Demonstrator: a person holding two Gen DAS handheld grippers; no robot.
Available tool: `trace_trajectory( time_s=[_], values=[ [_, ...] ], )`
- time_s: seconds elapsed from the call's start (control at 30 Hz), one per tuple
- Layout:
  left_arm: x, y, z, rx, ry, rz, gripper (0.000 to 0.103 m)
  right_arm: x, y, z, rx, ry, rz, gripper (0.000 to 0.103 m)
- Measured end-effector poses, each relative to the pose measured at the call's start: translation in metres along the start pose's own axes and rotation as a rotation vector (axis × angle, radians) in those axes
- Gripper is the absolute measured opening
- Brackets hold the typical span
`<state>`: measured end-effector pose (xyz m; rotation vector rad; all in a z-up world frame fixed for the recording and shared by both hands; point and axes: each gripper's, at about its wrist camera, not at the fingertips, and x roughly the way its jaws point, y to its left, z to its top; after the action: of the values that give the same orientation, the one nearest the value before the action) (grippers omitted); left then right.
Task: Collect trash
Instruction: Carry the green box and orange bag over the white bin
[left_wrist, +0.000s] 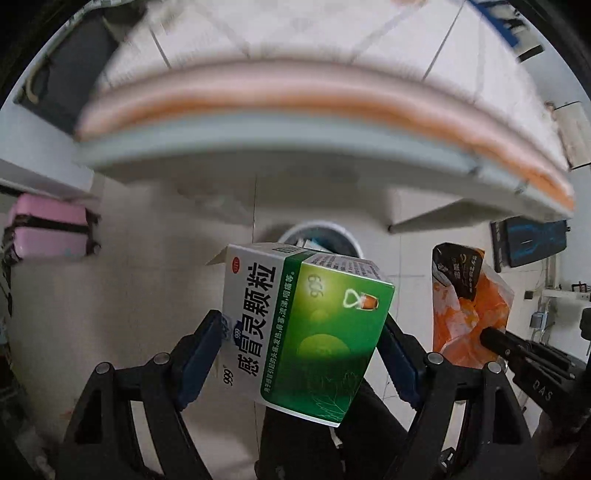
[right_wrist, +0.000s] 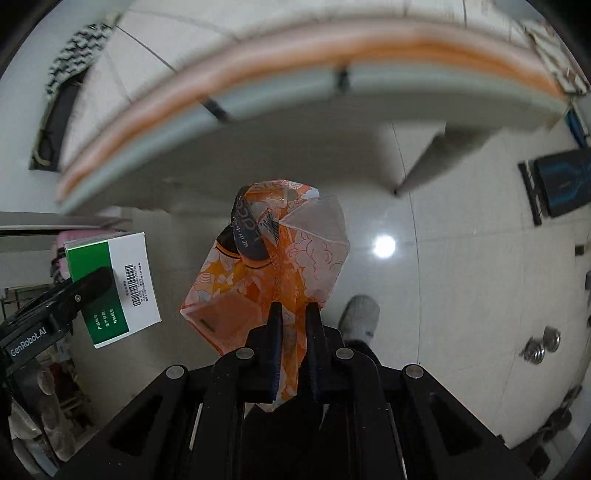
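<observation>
My left gripper (left_wrist: 301, 325) is shut on a green and white medicine box (left_wrist: 306, 332), its blue pads pressing the box's two sides. The box hangs over a round white bin (left_wrist: 343, 236) on the floor, which it partly hides. My right gripper (right_wrist: 293, 314) is shut on a crumpled orange snack wrapper (right_wrist: 273, 258), pinched between its narrow jaws. In the left wrist view the wrapper (left_wrist: 469, 302) shows to the right of the box. The right wrist view has the box (right_wrist: 114, 288) at its left, with one left finger across it.
A table edge (left_wrist: 295, 122) with orange and grey bands arches above both grippers; one table leg (right_wrist: 424, 166) stands on the white tiled floor. A pink case (left_wrist: 48, 229) lies at the left and a dark mat (left_wrist: 535, 240) at the right. A slippered foot (right_wrist: 360, 317) is below.
</observation>
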<state>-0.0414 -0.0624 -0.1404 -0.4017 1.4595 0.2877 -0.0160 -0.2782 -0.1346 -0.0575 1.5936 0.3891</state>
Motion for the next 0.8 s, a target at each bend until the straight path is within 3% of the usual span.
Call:
trace_trajectory(
  time_s=[0.23, 0.43, 0.63, 0.8],
  values=[
    [0.138, -0.014, 0.021, -0.008, 0.063, -0.010, 0.080, 0.125, -0.042, 0.000, 0.038, 0.072, -0.007, 0.012],
    [0.222, -0.016, 0.032, 0.035, 0.073, -0.006, 0.080, 0.226, -0.071, 0.011, 0.069, 0.098, -0.002, 0.012],
    [0.273, -0.011, 0.033, 0.044, 0.099, -0.035, 0.080, 0.295, -0.084, 0.023, 0.080, 0.101, 0.000, 0.012],
    [0.290, -0.008, 0.029, 0.054, 0.118, -0.024, 0.083, 0.331, -0.086, 0.035, 0.080, 0.132, 0.006, 0.013]
  ],
)
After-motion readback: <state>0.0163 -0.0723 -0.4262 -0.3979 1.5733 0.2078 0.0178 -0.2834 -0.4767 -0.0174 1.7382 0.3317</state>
